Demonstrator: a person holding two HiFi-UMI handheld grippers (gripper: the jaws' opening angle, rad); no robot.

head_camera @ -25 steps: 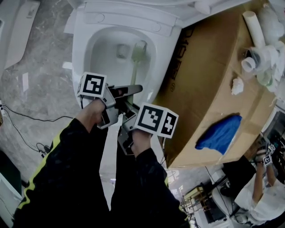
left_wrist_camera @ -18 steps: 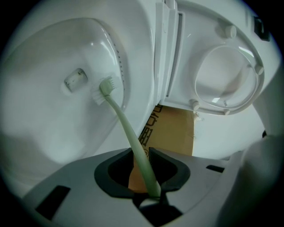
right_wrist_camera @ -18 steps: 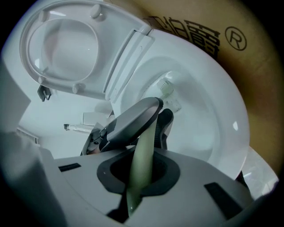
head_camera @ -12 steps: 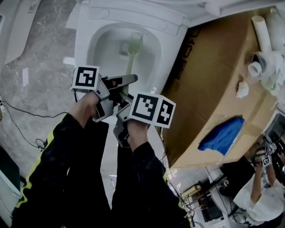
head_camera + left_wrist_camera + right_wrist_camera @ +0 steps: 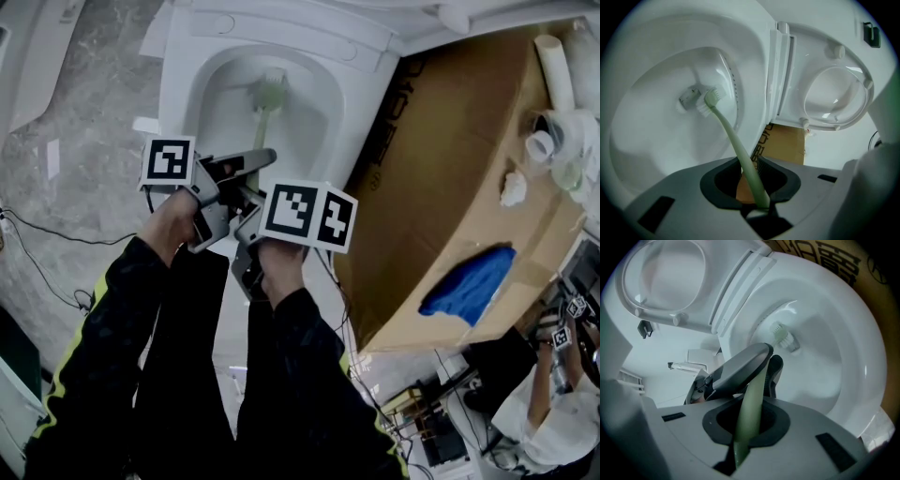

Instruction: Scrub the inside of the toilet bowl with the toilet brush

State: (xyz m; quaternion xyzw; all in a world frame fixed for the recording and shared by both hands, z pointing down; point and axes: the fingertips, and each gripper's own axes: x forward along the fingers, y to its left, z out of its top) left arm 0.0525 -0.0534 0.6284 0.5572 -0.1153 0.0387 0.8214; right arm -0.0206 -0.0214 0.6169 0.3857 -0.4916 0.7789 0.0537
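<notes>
Inside white toilet bowl (image 5: 174,89): pale green toilet brush (image 5: 263,117). Left gripper (image 5: 752,183), right gripper (image 5: 746,422) jaws squeeze its handle. Blue cloth (image 5: 466,281) only in head view.

Bowl open, right side blocked
The toilet bowl (image 5: 178,98) gapes open, the toilet brush (image 5: 267,98) crossing its middle; a cardboard box (image 5: 450,169) stands just beside its right rim, the raised lid (image 5: 834,96) walls the back, floor (image 5: 84,122) lies left.

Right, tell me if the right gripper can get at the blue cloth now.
Probably not as is: the right gripper is shut on the brush. The cloth lies uncovered on the box at its right, so letting go should free the way.
</notes>
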